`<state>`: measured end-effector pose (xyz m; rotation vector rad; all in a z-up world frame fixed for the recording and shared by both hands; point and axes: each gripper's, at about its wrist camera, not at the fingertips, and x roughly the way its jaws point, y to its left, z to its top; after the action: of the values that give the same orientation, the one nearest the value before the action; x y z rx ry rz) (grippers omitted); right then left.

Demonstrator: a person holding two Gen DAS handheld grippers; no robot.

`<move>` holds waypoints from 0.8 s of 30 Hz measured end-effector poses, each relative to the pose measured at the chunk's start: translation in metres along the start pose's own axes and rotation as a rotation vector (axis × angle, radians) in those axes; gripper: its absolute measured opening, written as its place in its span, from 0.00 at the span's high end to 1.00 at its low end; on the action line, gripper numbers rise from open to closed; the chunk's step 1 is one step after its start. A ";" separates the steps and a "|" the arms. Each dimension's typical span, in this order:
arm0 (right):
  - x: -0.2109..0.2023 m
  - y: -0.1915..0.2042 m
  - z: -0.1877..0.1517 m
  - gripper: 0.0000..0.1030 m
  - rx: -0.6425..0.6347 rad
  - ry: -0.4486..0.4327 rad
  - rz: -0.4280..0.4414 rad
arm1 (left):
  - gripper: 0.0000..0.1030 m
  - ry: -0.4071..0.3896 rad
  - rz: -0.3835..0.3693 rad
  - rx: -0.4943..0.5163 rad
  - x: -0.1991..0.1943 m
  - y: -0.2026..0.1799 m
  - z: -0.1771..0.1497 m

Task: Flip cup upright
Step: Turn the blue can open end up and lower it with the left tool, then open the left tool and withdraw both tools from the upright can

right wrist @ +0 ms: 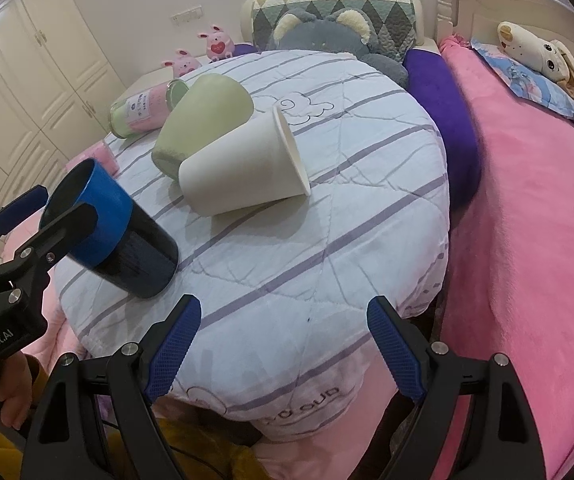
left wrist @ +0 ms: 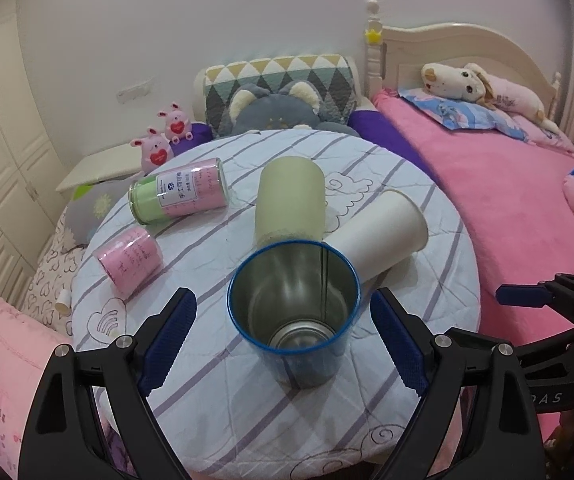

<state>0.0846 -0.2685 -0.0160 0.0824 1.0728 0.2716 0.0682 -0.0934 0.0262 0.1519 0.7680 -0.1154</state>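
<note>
A blue metal cup (left wrist: 293,312) stands mouth-up on the round striped cushion (left wrist: 427,300), leaning a little. In the right wrist view the cup (right wrist: 127,236) shows a blue band and a dark body. My left gripper (left wrist: 283,340) is open, its blue pads either side of the cup without touching. It also shows in the right wrist view (right wrist: 43,216). A green cup (left wrist: 290,204) and a white cup (left wrist: 383,232) lie on their sides behind it. My right gripper (right wrist: 283,344) is open and empty over the cushion's near edge.
Two pink-labelled jars (left wrist: 179,192) (left wrist: 129,260) lie on the cushion's left side. A pink bed (left wrist: 507,200) with plush toys is to the right. A grey plush (left wrist: 275,112) and patterned pillow sit behind. White wardrobes (right wrist: 27,80) stand at left.
</note>
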 end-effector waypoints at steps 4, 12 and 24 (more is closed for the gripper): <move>-0.007 0.004 -0.008 0.16 0.000 -0.008 -0.006 | 0.09 -0.007 -0.008 0.002 -0.008 0.003 -0.008; -0.017 0.023 -0.024 0.16 0.008 -0.037 -0.026 | 0.06 -0.031 -0.014 0.023 -0.021 0.010 -0.027; -0.032 0.057 -0.059 0.16 0.031 -0.168 -0.092 | 0.01 -0.157 0.024 0.030 -0.044 0.029 -0.059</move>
<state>0.0081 -0.2258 -0.0052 0.0815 0.9113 0.1618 0.0011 -0.0525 0.0181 0.1789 0.6083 -0.1144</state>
